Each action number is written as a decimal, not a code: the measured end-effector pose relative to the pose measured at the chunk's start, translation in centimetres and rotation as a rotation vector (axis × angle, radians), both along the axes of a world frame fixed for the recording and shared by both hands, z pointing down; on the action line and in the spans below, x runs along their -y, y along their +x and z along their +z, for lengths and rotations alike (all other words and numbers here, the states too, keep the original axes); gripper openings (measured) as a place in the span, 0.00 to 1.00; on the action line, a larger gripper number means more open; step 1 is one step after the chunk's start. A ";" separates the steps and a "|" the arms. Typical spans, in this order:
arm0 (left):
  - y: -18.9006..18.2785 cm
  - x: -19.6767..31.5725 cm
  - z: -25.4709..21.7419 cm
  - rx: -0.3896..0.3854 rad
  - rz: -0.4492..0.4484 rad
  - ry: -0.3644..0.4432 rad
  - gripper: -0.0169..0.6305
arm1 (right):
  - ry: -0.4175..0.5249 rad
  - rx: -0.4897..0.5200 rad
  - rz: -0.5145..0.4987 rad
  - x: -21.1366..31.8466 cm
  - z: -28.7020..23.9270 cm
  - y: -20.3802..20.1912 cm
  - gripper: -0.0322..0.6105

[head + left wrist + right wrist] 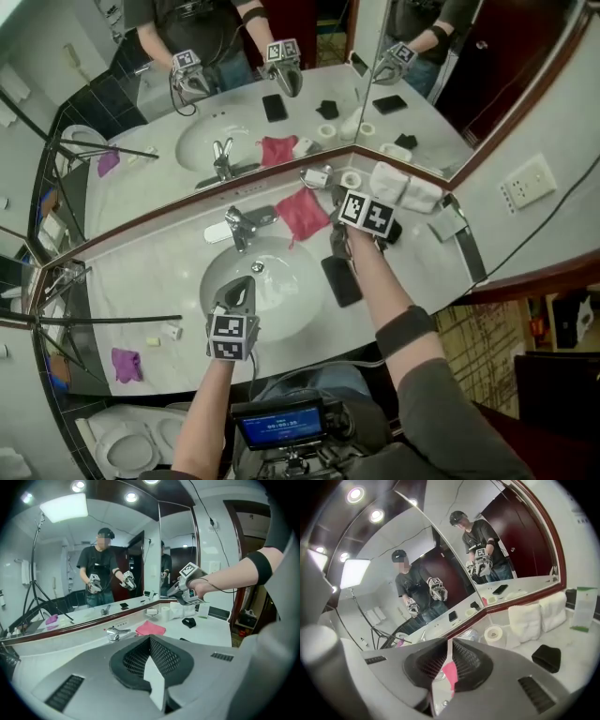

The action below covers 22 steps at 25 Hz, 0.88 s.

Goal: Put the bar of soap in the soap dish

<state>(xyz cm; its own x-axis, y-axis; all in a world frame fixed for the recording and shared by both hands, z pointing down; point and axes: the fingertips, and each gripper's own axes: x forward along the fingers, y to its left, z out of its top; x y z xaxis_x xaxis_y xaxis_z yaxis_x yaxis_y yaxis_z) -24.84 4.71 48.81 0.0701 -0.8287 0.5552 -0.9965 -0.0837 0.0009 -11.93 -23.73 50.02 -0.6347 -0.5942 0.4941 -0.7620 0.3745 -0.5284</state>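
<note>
Grippers pressed together: left gripper (150, 641) tilted down over sink (284, 274), right gripper (449, 644) hangs above counter (424, 267).

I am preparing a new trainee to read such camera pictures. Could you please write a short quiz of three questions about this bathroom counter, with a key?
1. Multiple choice: what lies on the counter directly right of the tap? A) a pink cloth B) a green sponge C) a yellow cup
2. True or false: in the head view, the left hand-held gripper hangs over the sink basin.
3. Short answer: which colour has the small cloth at the counter's left end?
Key: 1 A; 2 true; 3 purple.
</note>
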 end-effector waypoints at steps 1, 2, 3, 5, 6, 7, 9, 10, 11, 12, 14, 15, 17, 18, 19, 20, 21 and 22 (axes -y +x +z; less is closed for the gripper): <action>0.0 -0.3 -0.1 -0.006 0.003 0.000 0.03 | 0.021 -0.024 -0.014 -0.7 -0.3 0.5 0.11; -0.1 -0.6 -0.2 -0.011 0.005 0.000 0.03 | 0.043 -0.052 -0.028 -1.5 -0.5 1.0 0.10; -0.3 -0.9 -0.3 -0.015 0.007 0.001 0.03 | 0.063 -0.080 -0.043 -2.2 -0.6 1.5 0.09; -0.7 -1.4 -0.7 -0.018 0.011 0.007 0.03 | 0.100 -0.137 -0.069 -3.7 -0.6 2.4 0.08; -1.0 -1.7 -0.9 -0.020 0.013 0.011 0.03 | 0.117 -0.164 -0.079 -4.4 -0.6 2.9 0.08; -1.2 -1.9 -1.1 -0.021 0.015 0.016 0.03 | 0.134 -0.188 -0.088 -5.0 -0.6 3.5 0.08; -1.6 -2.2 -1.5 -0.025 0.019 0.027 0.03 | 0.167 -0.235 -0.101 -6.1 -0.6 4.7 0.08; -1.8 -2.4 -1.7 -0.026 0.021 0.033 0.03 | 0.183 -0.258 -0.104 -6.5 -0.6 5.3 0.08; -2.0 -2.6 -1.8 -0.027 0.023 0.037 0.03 | 0.198 -0.279 -0.108 -6.8 -0.7 5.9 0.08; -2.2 -2.8 -1.8 -0.027 0.023 0.040 0.03 | 0.213 -0.296 -0.112 -7.2 -0.8 6.4 0.08; -2.4 -3.5 -1.8 -0.030 0.021 0.043 0.03 | 0.240 -0.322 -0.122 -8.1 -1.0 7.4 0.08; -2.5 -3.8 -1.8 -0.032 0.021 0.045 0.03 | 0.251 -0.333 -0.126 -8.5 -1.0 7.9 0.08; -2.5 -4.2 -1.9 -0.036 0.025 0.051 0.03 | 0.278 -0.359 -0.135 -9.2 -1.4 8.9 0.08; -2.4 -4.4 -2.0 -0.037 0.029 0.054 0.03 | 0.287 -0.372 -0.137 -9.4 -1.5 9.5 0.08; -2.3 -4.6 -2.1 -0.037 0.032 0.057 0.03 | 0.291 -0.381 -0.135 -9.7 -1.4 10.1 0.08; -2.3 -4.7 -2.1 -0.036 0.034 0.060 0.03 | 0.291 -0.386 -0.133 -10.0 -1.3 10.6 0.08; -2.3 -4.9 -2.2 -0.035 0.035 0.065 0.03 | 0.291 -0.388 -0.130 -10.3 -1.2 11.0 0.08; -2.3 -5.1 -2.3 -0.032 0.036 0.069 0.03 | 0.291 -0.390 -0.128 -10.5 -1.1 11.4 0.08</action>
<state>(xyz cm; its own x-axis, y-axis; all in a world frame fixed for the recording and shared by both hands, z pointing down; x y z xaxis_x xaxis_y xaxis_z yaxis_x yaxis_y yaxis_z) -27.09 9.76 46.55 0.1171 -0.8615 0.4940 -0.9924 -0.1204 0.0253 -0.52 -13.22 48.87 -0.5127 -0.6719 0.5345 -0.8202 0.5673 -0.0736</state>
